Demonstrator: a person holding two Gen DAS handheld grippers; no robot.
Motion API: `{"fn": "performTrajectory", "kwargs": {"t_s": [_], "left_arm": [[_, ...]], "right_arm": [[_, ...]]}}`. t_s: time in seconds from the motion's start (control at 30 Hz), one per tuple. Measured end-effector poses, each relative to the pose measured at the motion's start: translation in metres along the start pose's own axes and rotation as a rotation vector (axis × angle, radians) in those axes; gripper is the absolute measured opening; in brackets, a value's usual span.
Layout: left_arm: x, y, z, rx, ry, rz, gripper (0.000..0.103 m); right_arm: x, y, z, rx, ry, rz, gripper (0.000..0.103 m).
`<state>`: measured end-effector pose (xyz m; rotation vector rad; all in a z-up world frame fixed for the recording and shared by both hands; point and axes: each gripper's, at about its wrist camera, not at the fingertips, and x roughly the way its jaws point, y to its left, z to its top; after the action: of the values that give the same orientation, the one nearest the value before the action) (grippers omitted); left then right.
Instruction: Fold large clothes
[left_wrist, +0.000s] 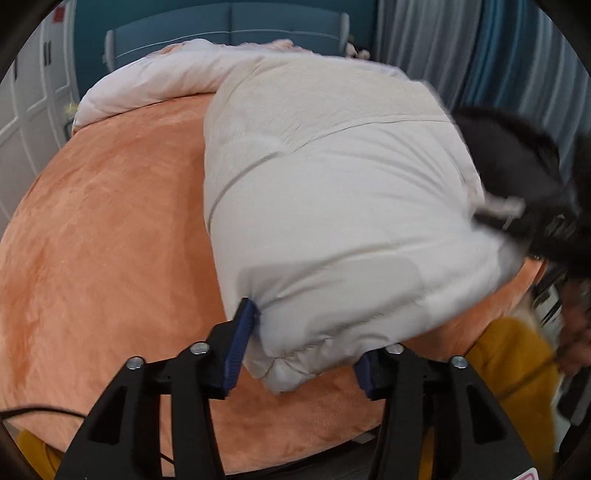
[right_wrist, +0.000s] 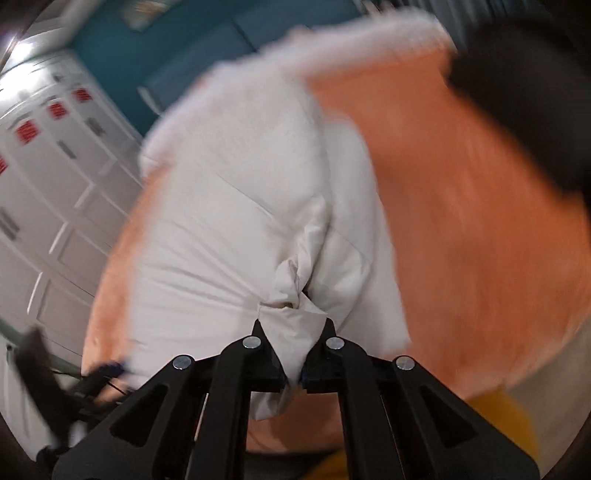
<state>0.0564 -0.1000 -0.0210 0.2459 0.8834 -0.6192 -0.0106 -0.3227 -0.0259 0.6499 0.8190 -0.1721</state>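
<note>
Since the white padded coat (left_wrist: 332, 206) sprawled along the bed's (left_wrist: 110, 240) near edge looks puffy, light and slippery, hems get grabbed: left gripper (left_wrist: 299, 354) fingers spread around a corner, right gripper (right_wrist: 293, 354) fingers pinching bunched fabric.

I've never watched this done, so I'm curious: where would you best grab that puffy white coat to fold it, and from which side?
Grip the white coat at its near corners, coming in from the bed's near edge. The padding thins to a pinchable hem there, while the middle is too bulky. The right gripper already pinches one bunched corner; the left gripper straddles the other, apparently not yet clamped.
</note>
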Motion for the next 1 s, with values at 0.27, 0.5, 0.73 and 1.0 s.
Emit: {"fn": "performTrajectory", "kwargs": {"t_s": [0.27, 0.5, 0.73, 1.0], "left_arm": [[-0.033, 0.010, 0.011, -0.064, 0.022, -0.105, 0.051], [-0.083, 0.025, 0.059, -0.136, -0.160, -0.107, 0.050], [-0.043, 0.021, 0.129, -0.197, -0.178, -0.003, 0.050], [0.017, 0.005, 0.179, -0.221, -0.140, 0.040, 0.050]], "right_arm": [[0.025, 0.007, -0.004, -0.103, -0.004, -0.103, 0.006], [-0.023, -0.005, 0.007, -0.051, -0.064, -0.024, 0.022], [-0.087, 0.036, 0.043, -0.143, -0.270, -0.082, 0.022], [-0.015, 0.083, 0.123, -0.227, -0.270, -0.089, 0.020]]}}
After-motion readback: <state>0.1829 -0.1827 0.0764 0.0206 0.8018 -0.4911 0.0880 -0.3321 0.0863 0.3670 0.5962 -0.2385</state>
